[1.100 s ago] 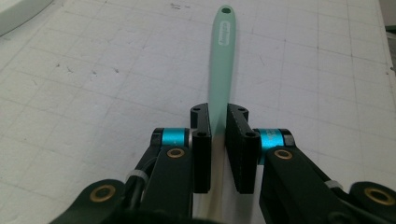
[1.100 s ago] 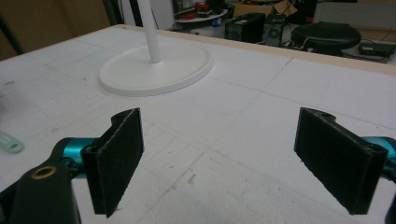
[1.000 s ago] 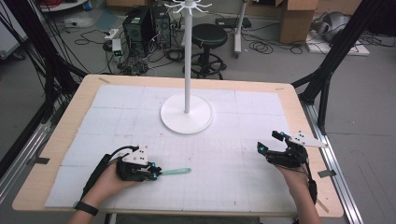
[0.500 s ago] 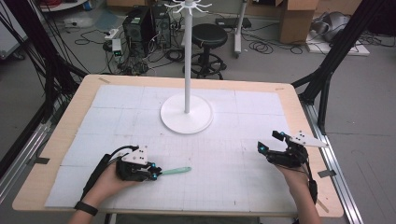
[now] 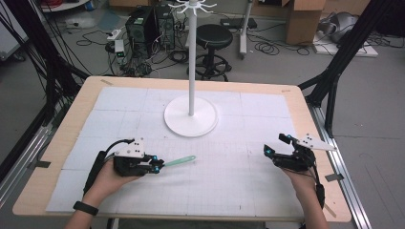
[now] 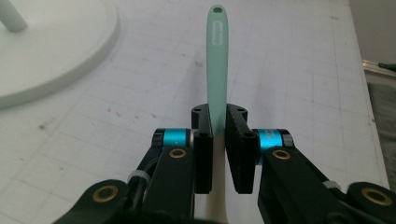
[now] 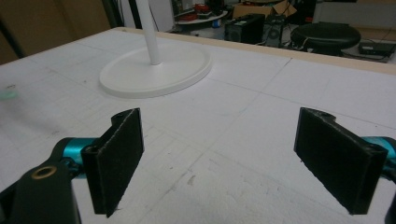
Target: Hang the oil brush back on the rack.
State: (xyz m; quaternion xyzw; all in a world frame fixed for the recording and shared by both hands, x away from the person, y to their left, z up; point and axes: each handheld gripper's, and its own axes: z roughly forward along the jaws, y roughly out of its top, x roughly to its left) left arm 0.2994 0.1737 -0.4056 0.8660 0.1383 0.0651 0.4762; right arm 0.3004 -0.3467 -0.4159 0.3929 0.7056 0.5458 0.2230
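Near the table's [image 5: 57, 143] front left, the left gripper's [image 5: 156, 165] fingers clamp a slim mint-green plastic utensil handle [image 5: 179, 161], probably for hanging on the white hook stand [image 5: 191, 114]. Right gripper [image 5: 273, 151] fingers spread, empty.

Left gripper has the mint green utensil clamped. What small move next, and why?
Probably lift it a little higher and carry it toward the white stand. The left gripper is shut on the mint green utensil, whose handle tip has a hanging hole, and the stand's top carries hooks. The right gripper rests open and empty near the table's right edge.
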